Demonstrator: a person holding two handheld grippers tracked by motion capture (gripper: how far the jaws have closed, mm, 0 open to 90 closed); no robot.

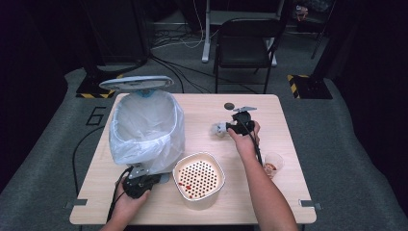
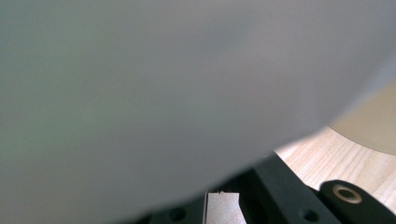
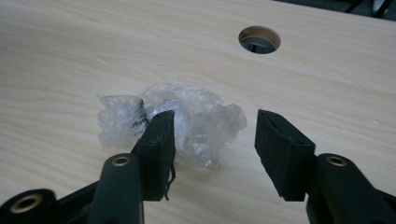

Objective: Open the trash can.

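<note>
A crumpled wad of clear plastic wrap [image 3: 205,114] lies on the wooden table [image 3: 70,56], also seen right of centre from above as the wad [image 1: 218,129]. My right gripper [image 3: 215,135] is open, its jaws spread low over the table. The wad sits just ahead of them, partly behind the left jaw. From above, the right gripper [image 1: 226,127] points left at the wad. My left gripper [image 1: 146,174] rests at the foot of a bin lined with a white bag [image 1: 144,127]. The bag [image 2: 163,93] hides its jaws in the left gripper view.
The bin's lid [image 1: 136,83] stands open at the back. A white tub with a perforated insert [image 1: 198,179] sits near the front edge. A clear cup with red bits [image 1: 272,165] stands by the right forearm. A round hole [image 1: 229,106] pierces the tabletop. A chair [image 1: 245,43] stands beyond.
</note>
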